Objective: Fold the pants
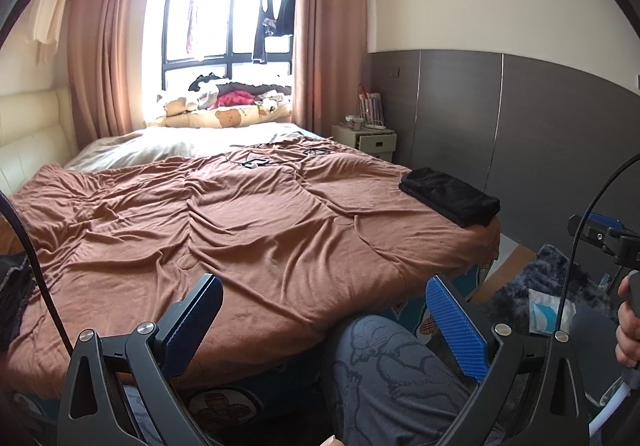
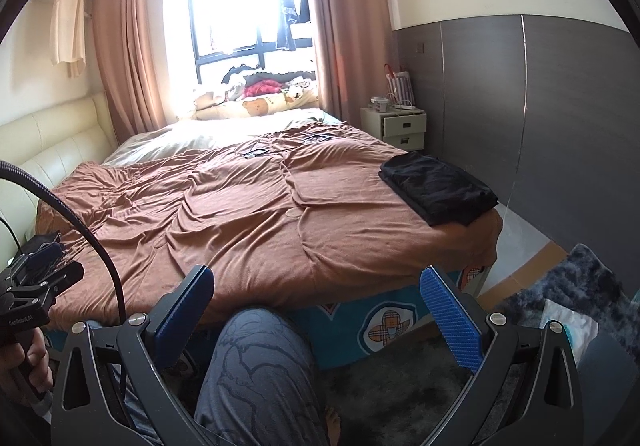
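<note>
Brown and rumpled, the blanket [image 1: 248, 222] covers most of the bed, and both tools hang above its near edge with nothing in them. The left gripper [image 1: 324, 310] has its blue-padded jaws spread wide, empty, with the person's patterned knee [image 1: 384, 362] just below and between them. The right gripper [image 2: 316, 302] is the same story: jaws wide apart, empty air between the pads, the knee low in its view too. Over at the bed's far right corner sit the pants [image 2: 438, 188], black, already in a neat flat rectangle, lying on the blanket close to the edge and well apart from both tools. A hand [image 1: 628, 326] grips the right tool's handle at the edge of the left camera's view. Further back, a cable [image 1: 256, 162] lies loose on the blanket, a pile of bedding and clothes [image 2: 256, 94] sits under the bright window, and a small nightstand [image 2: 394, 126] stands against the grey wall panel.
</note>
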The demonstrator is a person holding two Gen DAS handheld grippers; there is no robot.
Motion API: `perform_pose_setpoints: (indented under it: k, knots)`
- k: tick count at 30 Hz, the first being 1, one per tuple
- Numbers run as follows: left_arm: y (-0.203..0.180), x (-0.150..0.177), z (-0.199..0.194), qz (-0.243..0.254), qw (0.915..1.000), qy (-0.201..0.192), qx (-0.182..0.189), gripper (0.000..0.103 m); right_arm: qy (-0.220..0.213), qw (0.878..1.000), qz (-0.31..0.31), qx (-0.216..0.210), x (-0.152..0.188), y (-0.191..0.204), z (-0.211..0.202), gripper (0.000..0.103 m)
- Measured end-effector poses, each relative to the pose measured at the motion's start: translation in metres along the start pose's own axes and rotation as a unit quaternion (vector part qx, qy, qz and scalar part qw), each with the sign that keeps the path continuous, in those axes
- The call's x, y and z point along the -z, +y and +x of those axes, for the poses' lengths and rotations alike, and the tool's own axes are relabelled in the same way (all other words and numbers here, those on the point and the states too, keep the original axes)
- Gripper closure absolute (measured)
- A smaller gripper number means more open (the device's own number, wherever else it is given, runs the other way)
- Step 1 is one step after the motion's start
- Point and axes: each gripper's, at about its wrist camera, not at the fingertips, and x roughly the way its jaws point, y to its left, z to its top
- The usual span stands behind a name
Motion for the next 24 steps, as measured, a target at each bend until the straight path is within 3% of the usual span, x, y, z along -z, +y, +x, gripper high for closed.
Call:
perform_pose_setpoints:
  k: [10, 24]
  knots:
    - [0.003, 0.014, -0.003, -0.004, 1.0, 0.001, -0.002, 0.0, 0.007, 1.0, 0.003, 0.004, 0.02, 0.018, 0.01, 0.0]
    - [0.01, 0.02, 0.0, -0.02, 0.9997, 0.005, -0.014, 0.0, 0.01, 1.0, -0.004, 0.005, 0.018, 0.02, 0.007, 0.0]
